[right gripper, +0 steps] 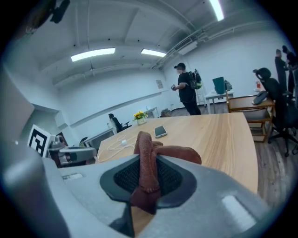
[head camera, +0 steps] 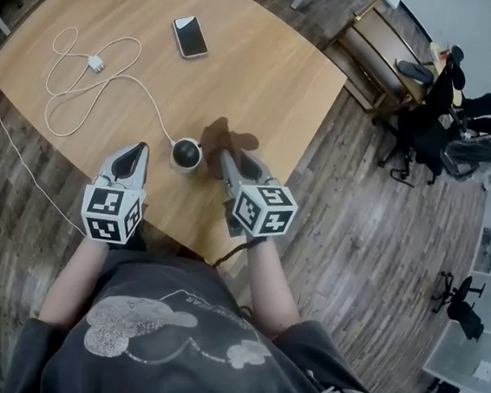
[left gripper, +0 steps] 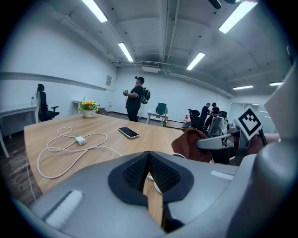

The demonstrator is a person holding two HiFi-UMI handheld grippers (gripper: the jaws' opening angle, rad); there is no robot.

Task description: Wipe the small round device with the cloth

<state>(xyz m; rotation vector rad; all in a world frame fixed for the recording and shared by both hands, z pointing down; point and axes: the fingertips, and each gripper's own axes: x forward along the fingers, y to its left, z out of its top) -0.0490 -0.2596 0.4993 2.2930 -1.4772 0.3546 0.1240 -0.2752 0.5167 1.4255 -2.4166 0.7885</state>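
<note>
At frame centre, the small round device (head camera: 185, 154) sat on the desk (head camera: 259, 71). The right tool (head camera: 229, 158) clamped the brown cloth (head camera: 226, 135) just beside it. The left tool (head camera: 137, 150), jaws together and empty, was at the device's left.

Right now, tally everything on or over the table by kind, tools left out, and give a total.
Phone: 1
White cable: 1
Small round device: 1
Brown cloth, clamped in the right tool: 1
Pot of flowers: 1
Total: 5
</note>
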